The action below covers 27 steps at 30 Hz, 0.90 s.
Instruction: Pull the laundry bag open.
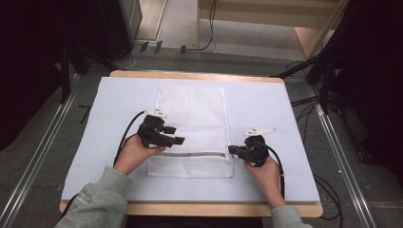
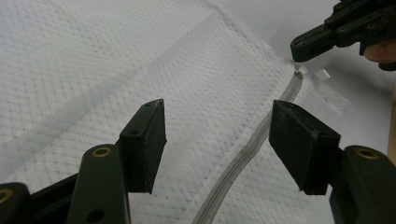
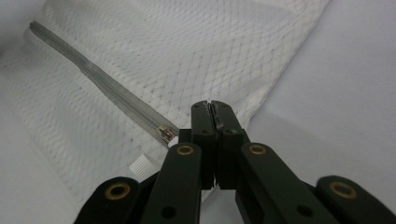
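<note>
1. The right gripper [image 3: 212, 109] has its jaws pressed together beside the zip slider [image 3: 165, 133], seemingly clamping the bag's edge.
2. The left gripper [image 2: 219, 140] gapes wide over the grey zip [image 1: 190, 154], holding nothing.
3. The white mesh laundry bag [image 1: 190, 114] lies flat mid-table and looks zipped shut; opening it is probably what remains.

A white mesh laundry bag [image 1: 192, 128] lies flat on the desk, long side running away from the person, its grey zipper [image 1: 199, 154] closed across the near end, the slider [image 3: 164, 132] at the right edge beside a small white tab [image 3: 140, 165]
</note>
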### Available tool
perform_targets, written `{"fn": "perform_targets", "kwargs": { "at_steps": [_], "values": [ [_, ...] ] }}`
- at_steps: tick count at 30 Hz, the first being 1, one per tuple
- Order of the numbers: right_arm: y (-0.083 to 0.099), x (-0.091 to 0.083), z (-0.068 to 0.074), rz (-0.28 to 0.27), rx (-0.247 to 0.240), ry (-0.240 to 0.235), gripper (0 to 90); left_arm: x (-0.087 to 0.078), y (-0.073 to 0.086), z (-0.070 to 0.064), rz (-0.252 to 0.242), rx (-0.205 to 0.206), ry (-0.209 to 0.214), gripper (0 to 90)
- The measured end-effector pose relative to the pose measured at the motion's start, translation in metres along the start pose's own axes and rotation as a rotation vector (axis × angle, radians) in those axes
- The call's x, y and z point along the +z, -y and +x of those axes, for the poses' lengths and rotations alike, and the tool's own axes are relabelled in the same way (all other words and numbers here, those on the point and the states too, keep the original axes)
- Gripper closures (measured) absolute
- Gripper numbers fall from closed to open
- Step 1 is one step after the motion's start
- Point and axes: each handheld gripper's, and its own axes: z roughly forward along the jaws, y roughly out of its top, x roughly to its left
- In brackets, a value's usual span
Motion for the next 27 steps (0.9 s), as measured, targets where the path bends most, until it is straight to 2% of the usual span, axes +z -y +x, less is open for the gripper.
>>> {"fn": "perform_targets", "kwargs": {
  "at_steps": [3, 7, 14, 27],
  "values": [
    [0.0, 0.007, 0.0, 0.024, 0.003, -0.001, 90.0, 0.0, -0.001, -0.001, -0.016, -0.007, 0.006, 37.6],
    [0.002, 0.009, -0.001, 0.037, 0.003, 0.001, 90.0, 0.001, -0.001, -0.002, -0.03, -0.01, 0.012, 37.8],
    [0.004, 0.01, 0.001, 0.049, -0.012, 0.008, 90.0, 0.006, -0.002, -0.005, -0.01, 0.003, 0.018, 38.6],
    [0.012, 0.005, 0.011, 0.076, -0.021, -0.026, 90.0, 0.014, -0.003, -0.011, 0.015, 0.02, 0.029, 39.4]
  ]
}}
